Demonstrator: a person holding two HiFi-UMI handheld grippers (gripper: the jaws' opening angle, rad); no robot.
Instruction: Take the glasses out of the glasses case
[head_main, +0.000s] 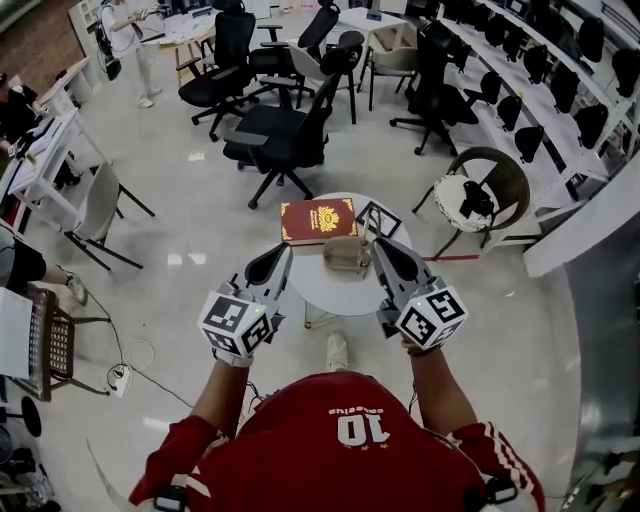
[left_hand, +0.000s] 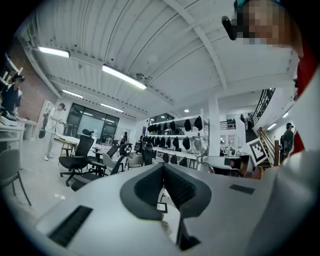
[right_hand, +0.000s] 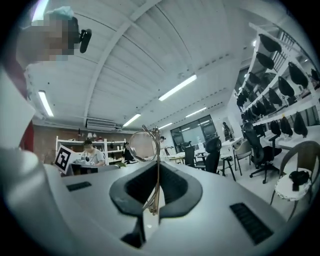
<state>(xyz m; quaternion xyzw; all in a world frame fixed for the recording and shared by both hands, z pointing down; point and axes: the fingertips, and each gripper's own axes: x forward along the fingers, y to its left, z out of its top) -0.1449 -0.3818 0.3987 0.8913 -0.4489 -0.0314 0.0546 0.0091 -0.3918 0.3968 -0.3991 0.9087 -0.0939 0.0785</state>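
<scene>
Glasses sit in the right gripper, jaws pinched on the thin metal frame. One round lens stands up above the jaw tips, and the folded temples hang down between the pads. Left gripper has its jaws pressed together with nothing between them.

In the head view both grippers are held over the small round table, well above it going by the gripper views, which look out level across the room. The glasses case lies on the table between the two gripper tips, the right gripper just beside it and the left gripper a little further off. A red book lies behind the case. I can't tell whether the case is open or shut from here.

Judgement: the glasses look already clear of the case, so the removal itself is mostly done — what is left is carrying them clear and setting them down.

To do it well:
- Keep the pinch steady. The hold is on thin wire and only along one edge, so the frame could swing or slip.
- Move slowly and keep the lens away from the other gripper and the case rim.
- Lower onto a bare part of the table beside the case — temples down, not lens down.
- Release only once the frame rests on the surface.
- The left gripper could steady the case if it shifts.
</scene>
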